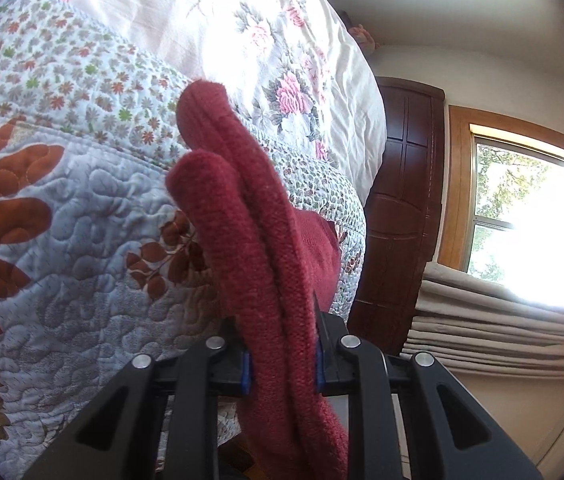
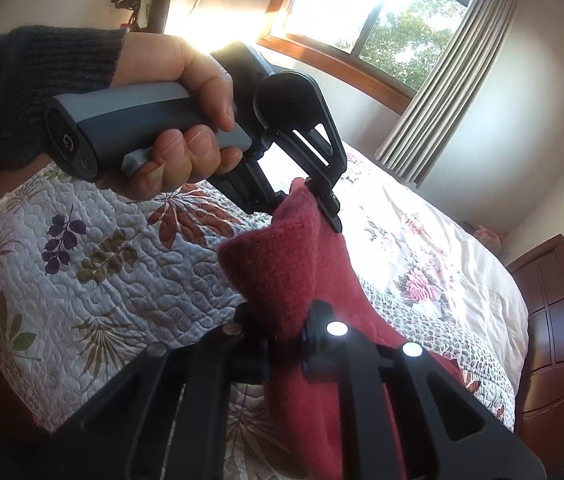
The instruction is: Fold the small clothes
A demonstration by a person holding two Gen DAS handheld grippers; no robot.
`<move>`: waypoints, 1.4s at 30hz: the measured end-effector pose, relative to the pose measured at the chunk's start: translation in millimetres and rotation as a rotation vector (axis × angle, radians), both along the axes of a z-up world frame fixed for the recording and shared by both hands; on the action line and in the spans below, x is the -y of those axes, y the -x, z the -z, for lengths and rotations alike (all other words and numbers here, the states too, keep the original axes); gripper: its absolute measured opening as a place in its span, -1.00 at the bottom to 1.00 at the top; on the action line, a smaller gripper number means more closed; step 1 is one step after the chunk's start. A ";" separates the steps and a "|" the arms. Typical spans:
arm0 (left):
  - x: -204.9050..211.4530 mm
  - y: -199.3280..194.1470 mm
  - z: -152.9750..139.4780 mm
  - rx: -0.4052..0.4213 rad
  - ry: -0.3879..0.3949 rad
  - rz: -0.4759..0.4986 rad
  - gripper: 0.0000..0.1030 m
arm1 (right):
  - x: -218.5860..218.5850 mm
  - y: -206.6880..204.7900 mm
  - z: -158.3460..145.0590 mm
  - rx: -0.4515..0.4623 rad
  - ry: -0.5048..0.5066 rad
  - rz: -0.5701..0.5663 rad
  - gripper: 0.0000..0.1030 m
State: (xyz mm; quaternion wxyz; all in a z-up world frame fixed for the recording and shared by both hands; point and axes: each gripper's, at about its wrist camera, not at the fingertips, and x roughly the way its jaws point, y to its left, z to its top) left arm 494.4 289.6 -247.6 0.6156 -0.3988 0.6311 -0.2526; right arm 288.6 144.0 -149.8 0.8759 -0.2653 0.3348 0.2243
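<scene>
The left tool (image 1: 282,364) is closed on a dark red knitted garment (image 1: 250,216). The cloth passes between its two jaws and stands out in front of them in two thick folded layers with rounded ends. In the right wrist view the same left tool (image 2: 327,204) is held by a hand (image 2: 186,120) in a dark ribbed sleeve (image 2: 22,80), and it pinches the upper corner of the garment (image 2: 293,264).

The right tool (image 2: 283,346) is also closed on the garment, on a lower part of it, so the cloth is stretched between the two tools. Both grips are near each other, and the garment is lifted above the bed, not lying flat on it.

Under it is a pale quilt (image 2: 122,248) with leaf prints, which covers the near part of the bed. Beyond the quilt lies a white sheet with pink flowers (image 2: 421,264), reaching to the far edge of the bed. A dark wooden headboard (image 2: 557,336) stands at the end of the bed, and a window (image 2: 381,12) with a grey curtain (image 2: 445,80) is behind.
</scene>
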 end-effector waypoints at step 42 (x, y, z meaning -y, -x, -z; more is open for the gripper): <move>306.8 -16.6 -28.0 0.058 -0.475 0.349 -0.59 | 259.9 -13.2 5.2 -0.159 -0.626 0.480 -0.81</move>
